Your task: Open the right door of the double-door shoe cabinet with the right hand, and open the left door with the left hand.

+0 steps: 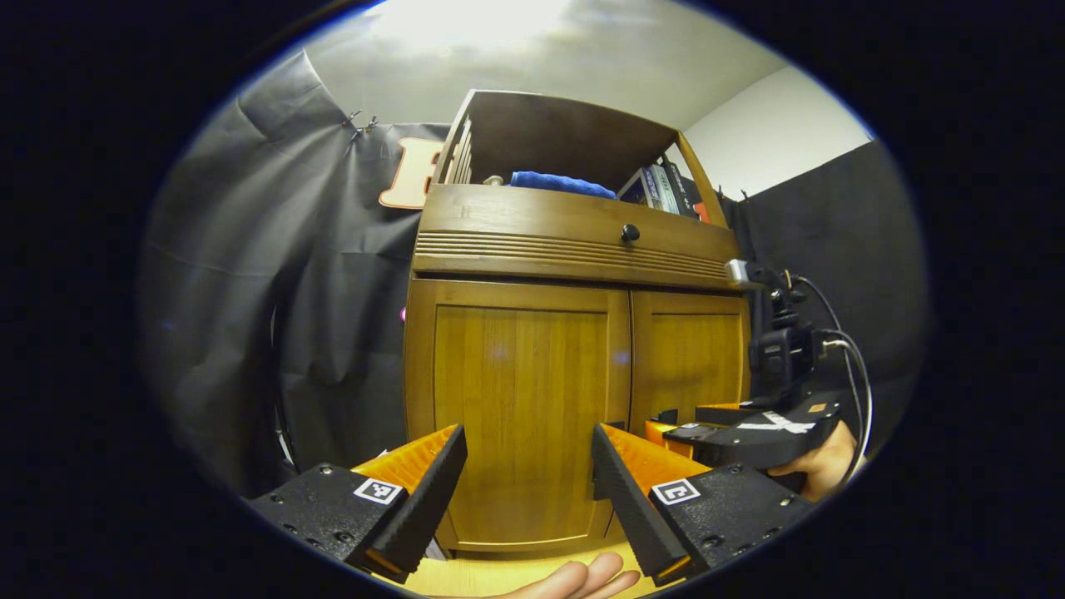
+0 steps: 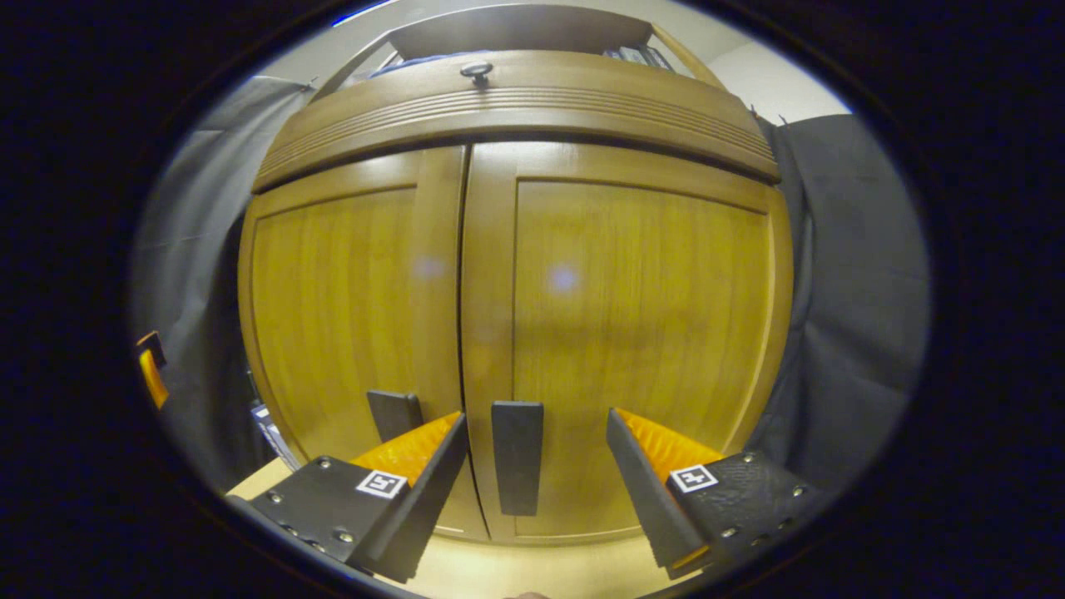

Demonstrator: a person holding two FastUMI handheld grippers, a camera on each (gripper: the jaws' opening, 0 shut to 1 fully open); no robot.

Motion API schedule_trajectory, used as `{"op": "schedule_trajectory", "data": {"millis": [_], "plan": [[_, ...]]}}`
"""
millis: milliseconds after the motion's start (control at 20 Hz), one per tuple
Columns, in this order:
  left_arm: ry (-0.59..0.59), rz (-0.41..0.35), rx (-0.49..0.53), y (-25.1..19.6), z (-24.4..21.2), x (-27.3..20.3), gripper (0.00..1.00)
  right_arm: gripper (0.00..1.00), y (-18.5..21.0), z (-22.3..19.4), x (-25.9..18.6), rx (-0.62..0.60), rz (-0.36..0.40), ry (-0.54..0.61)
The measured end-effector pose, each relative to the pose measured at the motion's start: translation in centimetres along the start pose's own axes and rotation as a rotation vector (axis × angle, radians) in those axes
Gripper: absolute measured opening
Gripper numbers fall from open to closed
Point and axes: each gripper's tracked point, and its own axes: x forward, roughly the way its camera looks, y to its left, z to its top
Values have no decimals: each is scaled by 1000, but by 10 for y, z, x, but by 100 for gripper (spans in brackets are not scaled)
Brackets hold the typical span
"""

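The wooden shoe cabinet has both doors closed. In the left gripper view its left door [image 1: 516,399] is straight ahead and its right door [image 1: 691,358] lies beyond. My left gripper [image 1: 528,466] is open, a short way back from the left door, holding nothing. In the right gripper view the right door [image 2: 641,316] and left door [image 2: 333,308] loom close. The right door's dark handle [image 2: 517,457] stands between the fingers of my open right gripper [image 2: 532,441], untouched. The left door's handle [image 2: 395,413] sits just left of it. The right gripper [image 1: 749,433] also shows low by the right door.
Above the doors runs a drawer with a dark knob [image 1: 630,233]. The open shelf on top holds a blue cloth [image 1: 562,183] and books [image 1: 666,187]. Black cloth hangs on both sides. A hand [image 1: 819,466] holds the right gripper; fingertips [image 1: 582,578] show over the light floor.
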Motion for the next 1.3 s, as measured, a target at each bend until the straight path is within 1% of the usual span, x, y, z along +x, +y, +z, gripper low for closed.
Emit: {"op": "schedule_trajectory", "data": {"millis": [50,100,250,300,350,400,450,500,600,650,700,750,900,950,1050,1100,1150,1250,1300], "plan": [[0,6,-8,3,0,0,89,99,0,-2,4,7,-7,11],[3,9,-16,6,1,0,88,95,0,-4,6,15,-5,21],[13,13,-23,10,-1,1,88,95,-8,-4,11,51,-25,35],[16,18,-21,11,-1,1,89,86,-11,-3,14,75,-24,36],[18,18,-21,11,-3,3,88,76,-8,-2,11,105,-7,45],[22,15,-22,10,-4,3,88,67,-6,-6,13,105,8,59],[30,10,-21,8,-6,4,88,65,6,-12,20,116,67,55],[37,8,-21,7,-7,4,88,54,8,-7,15,109,51,46],[43,1,-22,5,-9,5,88,32,5,-12,16,30,36,42],[46,0,-22,4,-11,6,89,32,5,-14,12,13,34,43],[45,1,-22,4,-10,6,88,29,7,-11,12,23,43,42],[45,1,-23,5,-10,6,88,25,8,-12,13,35,67,47],[40,0,-24,4,-9,5,88,24,5,-10,-2,43,143,30],[41,-3,-24,3,-9,4,88,21,5,-8,-5,39,157,29],[42,-5,-22,1,-10,5,88,29,7,-8,-6,39,178,26],[44,-5,-18,0,-10,5,88,20,7,-7,-6,37,188,25],[45,-6,-12,0,-11,4,88,20,8,-6,-7,38,197,28],[37,-35,-4,-8,-9,2,89,23,9,-7,-6,44,211,32],[36,-44,-4,-11,-8,0,94,24,8,-7,-7,45,217,32]]}}
